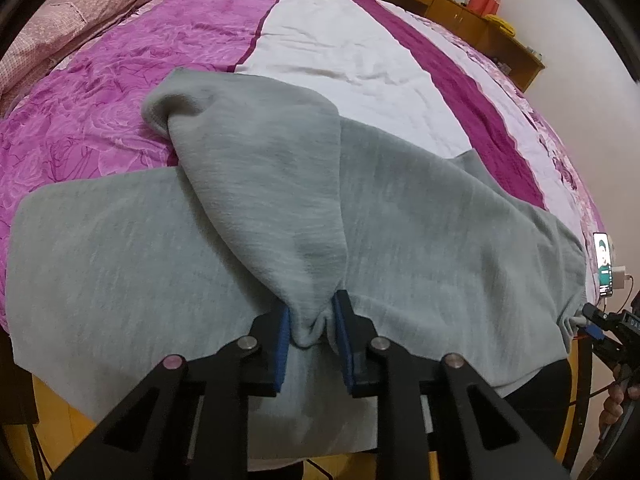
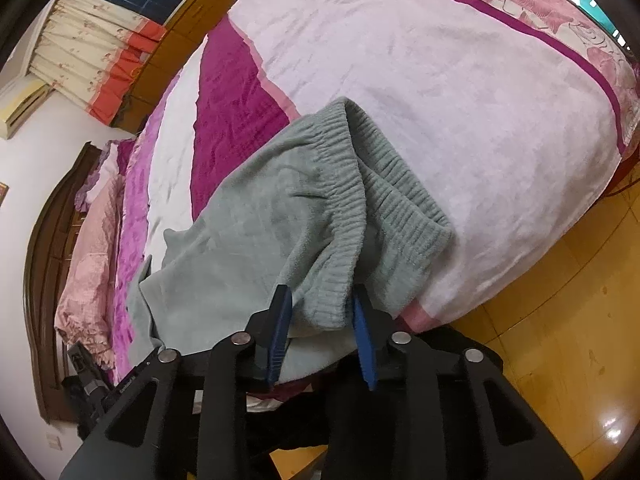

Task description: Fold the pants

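Grey fleece pants [image 1: 420,216] lie spread across the near part of a bed. My left gripper [image 1: 312,320] is shut on a pinched ridge of the pants' fabric, lifting it into a tent above the rest. In the right wrist view my right gripper [image 2: 322,312] is shut on the ribbed elastic waistband [image 2: 384,196] at the end of the pants [image 2: 248,248], near the bed's edge. The right gripper also shows at the far right of the left wrist view [image 1: 596,320], at the waistband end.
The bed has a pink, magenta and white floral cover [image 1: 120,92]. A pink quilt [image 1: 60,32] lies at the headboard end. A phone [image 1: 604,264] with a charger lies at the bed's right edge. Wooden cabinets [image 1: 460,4] line the far wall; wooden floor [image 2: 560,340] lies beside the bed.
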Motion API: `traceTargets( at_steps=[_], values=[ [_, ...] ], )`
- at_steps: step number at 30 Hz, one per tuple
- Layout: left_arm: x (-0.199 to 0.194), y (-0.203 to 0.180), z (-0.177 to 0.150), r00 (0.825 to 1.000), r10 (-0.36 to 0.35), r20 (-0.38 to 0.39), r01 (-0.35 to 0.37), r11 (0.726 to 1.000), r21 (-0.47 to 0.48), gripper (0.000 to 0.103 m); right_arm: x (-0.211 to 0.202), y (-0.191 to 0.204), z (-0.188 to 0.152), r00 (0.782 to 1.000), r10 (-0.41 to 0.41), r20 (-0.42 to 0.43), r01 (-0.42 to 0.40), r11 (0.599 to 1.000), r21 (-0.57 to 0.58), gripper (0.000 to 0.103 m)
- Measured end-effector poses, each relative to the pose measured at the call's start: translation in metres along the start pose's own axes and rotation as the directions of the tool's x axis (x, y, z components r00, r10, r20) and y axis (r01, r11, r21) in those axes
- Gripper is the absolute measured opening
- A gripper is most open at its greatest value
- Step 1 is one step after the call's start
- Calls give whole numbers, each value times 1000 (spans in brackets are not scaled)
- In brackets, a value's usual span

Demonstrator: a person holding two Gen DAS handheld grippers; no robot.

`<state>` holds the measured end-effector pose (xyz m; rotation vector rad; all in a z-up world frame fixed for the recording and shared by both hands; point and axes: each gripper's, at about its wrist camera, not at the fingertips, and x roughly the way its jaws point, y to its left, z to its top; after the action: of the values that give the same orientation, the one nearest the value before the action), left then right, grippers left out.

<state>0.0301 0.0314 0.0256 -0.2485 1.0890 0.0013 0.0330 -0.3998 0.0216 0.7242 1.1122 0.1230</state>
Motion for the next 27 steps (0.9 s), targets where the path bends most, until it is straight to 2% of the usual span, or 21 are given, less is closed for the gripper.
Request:
traceTargets(
  at_steps=[2, 5, 11, 14, 18, 21, 27],
  values=[
    [0, 0, 0, 1000, -5, 1, 5, 1000, 0, 17, -1, 0, 0, 1000, -4, 3, 4, 1000, -6, 15],
    [-3, 0, 0, 1000, -13, 9, 13, 1000, 1, 9, -3, 3, 0, 1000, -15, 16, 16, 1000, -27, 11],
    [-42, 2, -1, 997, -57, 58, 58, 998, -20, 8, -20, 15, 11, 998, -28, 53, 32, 995, -90, 8],
    [-59, -1, -8, 996, -54, 72, 54, 999, 7, 8, -37, 17, 20, 994, -41, 105, 54, 991, -121, 8],
    [-52, -6, -24, 999, -20, 40, 19, 999, 37, 8, -49, 14, 24, 987, -69, 144, 91, 984, -154, 8],
    [-35, -7, -37, 1000, -5, -10, 5, 1000, 30, 8, -44, 3, 22, 988, -83, 130, 102, 984, -149, 8],
    [-25, -11, -42, 999, 48, -17, -47, 996, 70, 13, -6, -18, 15, 983, -173, 61, 181, 968, -175, 8]
  ],
)
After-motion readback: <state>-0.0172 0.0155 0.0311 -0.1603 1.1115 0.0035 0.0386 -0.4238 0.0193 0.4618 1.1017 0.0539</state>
